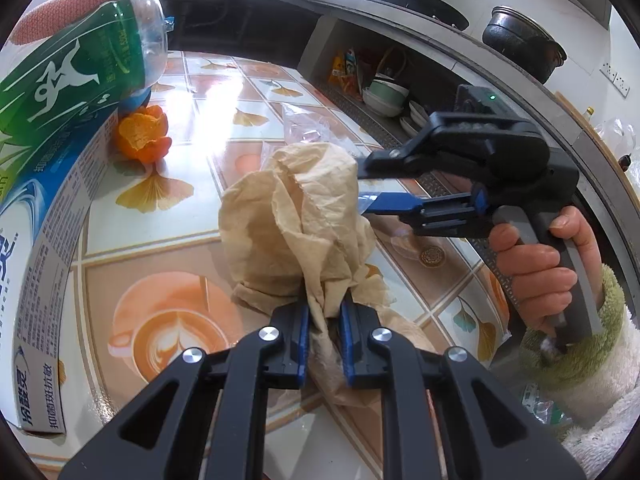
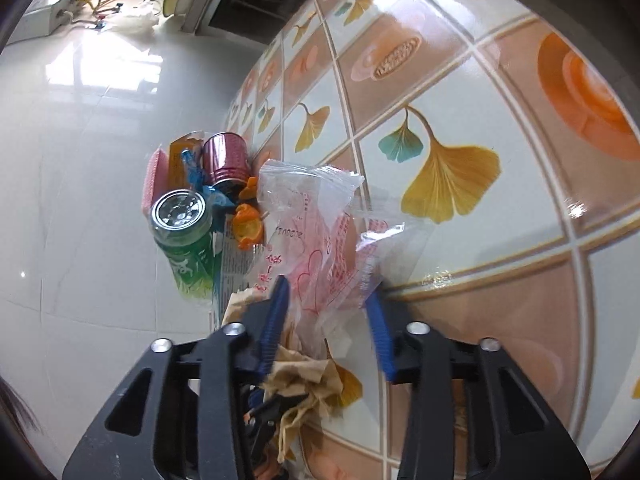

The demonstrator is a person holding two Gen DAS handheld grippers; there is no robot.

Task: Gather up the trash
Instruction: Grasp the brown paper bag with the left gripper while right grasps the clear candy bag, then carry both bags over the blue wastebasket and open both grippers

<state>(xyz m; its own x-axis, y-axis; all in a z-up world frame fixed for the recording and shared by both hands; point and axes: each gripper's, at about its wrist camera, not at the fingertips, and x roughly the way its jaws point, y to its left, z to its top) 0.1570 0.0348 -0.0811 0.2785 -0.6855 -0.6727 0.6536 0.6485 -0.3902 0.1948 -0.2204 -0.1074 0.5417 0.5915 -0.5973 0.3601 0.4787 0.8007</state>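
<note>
- My left gripper [image 1: 324,320] is nearly closed, its blue pads pinching the lower end of a crumpled tan paper napkin [image 1: 296,216], which stands up in a bunch above the jaws and over the table [image 1: 160,224], a top covered in a glossy cloth printed with ginkgo leaves and coffee cups.
- My right gripper [image 2: 330,316] has its jaws partly apart, with a crinkled clear plastic bag printed in red [image 2: 312,216] lying between them. Its right pad touches the edge of the bag; I cannot tell whether the pads actually press on it.
- In the left wrist view my right gripper reaches in from the right, its tips against the far side of the napkin, and my right hand [image 1: 536,268] wraps the grey handle, with a fuzzy green and white sleeve behind it.
- The rest of the trash sits in a heap at the table's edge: a green drink can [image 2: 184,236] standing upright, a dark red can [image 2: 226,158] behind it, pieces of orange peel [image 2: 248,224] beside them, a pink sponge-like pad [image 2: 151,184] and a long printed toothpaste box [image 1: 48,272].
- In the left wrist view the green label of a clear plastic bottle [image 1: 92,68] fills the upper left, with an orange peel just below it.
- Beyond the table run a dark counter [image 1: 400,12] with black pots and open shelves with bowls.
</note>
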